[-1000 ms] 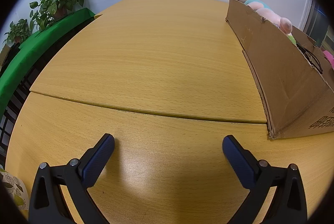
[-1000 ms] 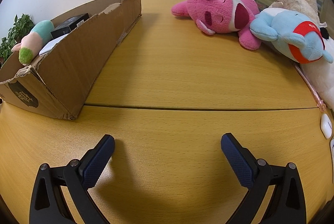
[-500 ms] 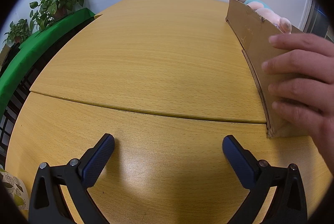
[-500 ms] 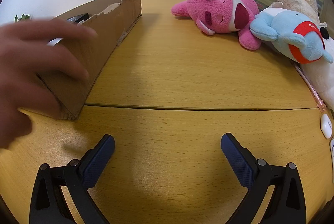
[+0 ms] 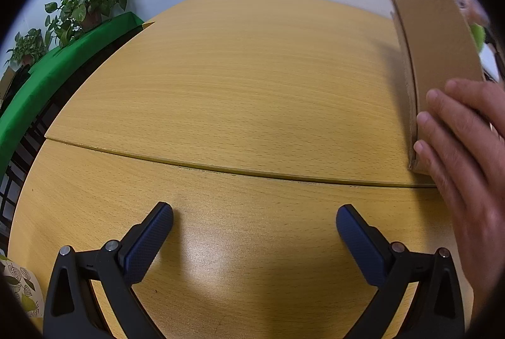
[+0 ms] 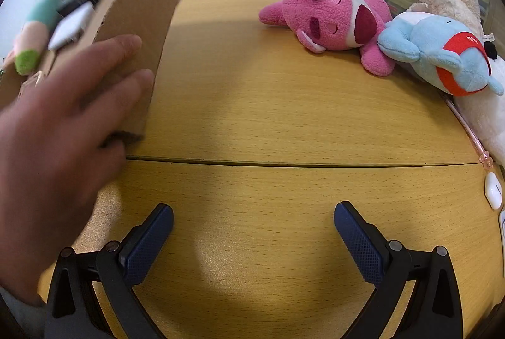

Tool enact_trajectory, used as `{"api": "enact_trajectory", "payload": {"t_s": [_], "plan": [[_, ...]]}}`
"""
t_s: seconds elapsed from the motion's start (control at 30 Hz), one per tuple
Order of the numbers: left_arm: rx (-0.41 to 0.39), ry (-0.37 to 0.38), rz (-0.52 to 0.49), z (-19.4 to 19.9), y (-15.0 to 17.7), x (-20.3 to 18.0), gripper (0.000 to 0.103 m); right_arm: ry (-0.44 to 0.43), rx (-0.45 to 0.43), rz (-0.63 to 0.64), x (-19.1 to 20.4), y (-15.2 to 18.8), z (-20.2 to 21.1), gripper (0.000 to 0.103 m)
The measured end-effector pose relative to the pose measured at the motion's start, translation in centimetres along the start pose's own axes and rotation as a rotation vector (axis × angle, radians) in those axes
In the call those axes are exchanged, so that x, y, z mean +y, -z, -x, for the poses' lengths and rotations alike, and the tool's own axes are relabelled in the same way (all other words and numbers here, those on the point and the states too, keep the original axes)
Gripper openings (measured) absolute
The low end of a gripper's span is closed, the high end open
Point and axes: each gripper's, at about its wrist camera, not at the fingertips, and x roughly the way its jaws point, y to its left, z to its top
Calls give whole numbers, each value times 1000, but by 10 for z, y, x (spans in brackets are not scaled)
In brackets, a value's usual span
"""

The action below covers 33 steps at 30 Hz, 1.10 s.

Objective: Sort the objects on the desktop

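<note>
Cardboard box (image 6: 135,10) tipped up on near edge, bare hand (image 6: 60,130) flat on its end wall — likely to spill or reposition contents. Inside: small plush (image 6: 31,45), dark and white items, blurred. Left gripper (image 5: 254,230) and right gripper (image 6: 252,228) spread wide, empty, low over table (image 6: 268,118). Pink plush (image 6: 331,20), blue plush (image 6: 442,54) lie unsorted at far right.
</note>
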Motion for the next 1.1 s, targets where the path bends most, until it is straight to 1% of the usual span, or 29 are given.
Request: {"api": "enact_trajectory", "payload": {"t_s": [0.2,0.93,1.1], "plan": [[0,0,0,0,0,0,103,-21,1,24,-1,2,0,103],[0,2,3,0,1,2,103,-24,5,32,1,4,3,103],[-4,-10,-7,-1,-4,-6,103,-24,5,32,2,5,4,103]]}}
